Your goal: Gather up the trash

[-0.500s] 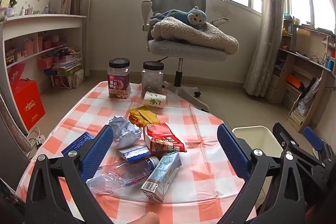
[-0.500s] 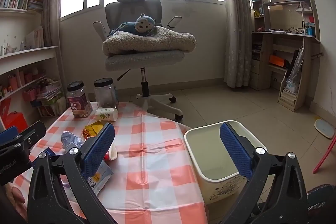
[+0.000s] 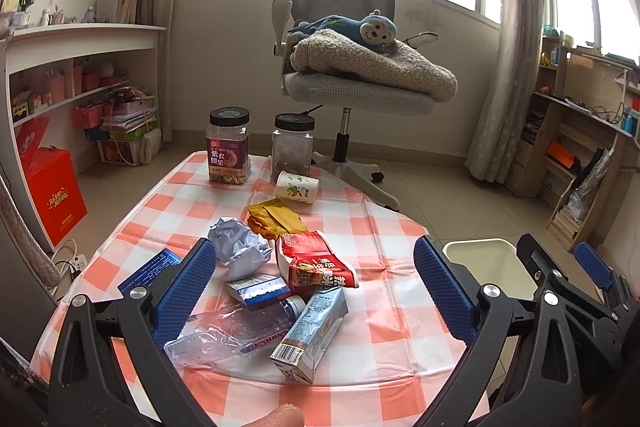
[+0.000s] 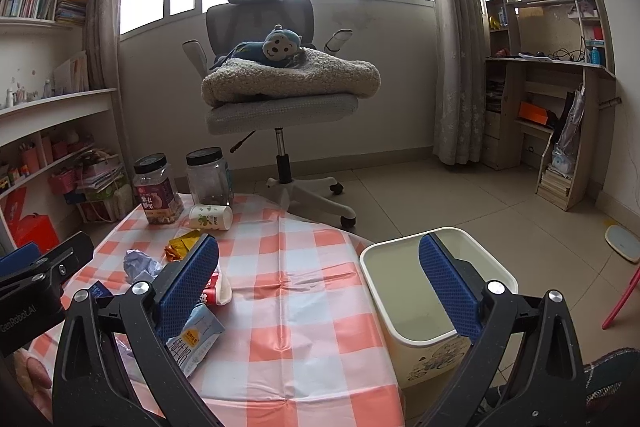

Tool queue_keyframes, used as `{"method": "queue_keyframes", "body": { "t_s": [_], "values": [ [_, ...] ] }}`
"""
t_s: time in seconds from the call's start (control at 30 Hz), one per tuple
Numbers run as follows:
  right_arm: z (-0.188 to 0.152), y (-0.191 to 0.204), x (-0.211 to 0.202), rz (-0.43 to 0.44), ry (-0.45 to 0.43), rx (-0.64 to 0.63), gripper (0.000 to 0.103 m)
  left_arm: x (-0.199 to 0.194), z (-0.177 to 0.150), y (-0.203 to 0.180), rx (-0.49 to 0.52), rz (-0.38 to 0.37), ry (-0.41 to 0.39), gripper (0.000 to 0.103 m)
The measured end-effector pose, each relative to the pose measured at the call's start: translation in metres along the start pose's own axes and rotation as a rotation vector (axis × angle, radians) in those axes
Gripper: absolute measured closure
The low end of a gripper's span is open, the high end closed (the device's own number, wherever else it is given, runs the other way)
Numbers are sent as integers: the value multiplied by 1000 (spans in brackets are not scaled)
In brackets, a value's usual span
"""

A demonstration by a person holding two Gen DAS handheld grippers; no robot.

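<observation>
A cream plastic waste bin [image 4: 436, 291] stands on the floor just beside the desk [image 3: 384, 227] with the orange-and-white checked cloth; what shows of its inside is bare. At the desk's far edge stand two clear black-lidded jars, one purple-labelled with nuts [image 3: 228, 147], one unlabelled [image 3: 292, 147], and a white paper cup [image 3: 297, 187] lies on its side before them. The left tongs [image 3: 320, 291] tilt down over the trash, spread wide, holding nothing: crumpled white paper [image 3: 239, 246], yellow wrapper [image 3: 276, 218], red snack bag [image 3: 316, 263], crushed clear bottle [image 3: 236, 335] and blue-white drink carton [image 3: 312, 335]. The right tongs [image 4: 324, 291] hover between desk and bin, equally spread and empty.
</observation>
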State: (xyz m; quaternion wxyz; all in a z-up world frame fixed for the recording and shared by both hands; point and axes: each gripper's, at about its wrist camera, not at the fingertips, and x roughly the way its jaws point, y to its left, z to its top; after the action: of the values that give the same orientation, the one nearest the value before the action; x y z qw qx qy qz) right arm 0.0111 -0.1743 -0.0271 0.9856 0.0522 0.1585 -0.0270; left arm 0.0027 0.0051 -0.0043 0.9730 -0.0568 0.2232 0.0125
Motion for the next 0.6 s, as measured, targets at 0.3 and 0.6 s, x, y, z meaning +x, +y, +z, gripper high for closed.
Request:
{"method": "queue_keyframes", "body": {
  "t_s": [0.3, 0.6],
  "values": [
    [3, -1, 3, -5, 23, -32, 7, 5, -4, 1, -6, 3, 7, 7],
    [2, -2, 3, -4, 26, -22, 7, 5, -4, 2, -12, 1, 8, 7]
  ]
}}
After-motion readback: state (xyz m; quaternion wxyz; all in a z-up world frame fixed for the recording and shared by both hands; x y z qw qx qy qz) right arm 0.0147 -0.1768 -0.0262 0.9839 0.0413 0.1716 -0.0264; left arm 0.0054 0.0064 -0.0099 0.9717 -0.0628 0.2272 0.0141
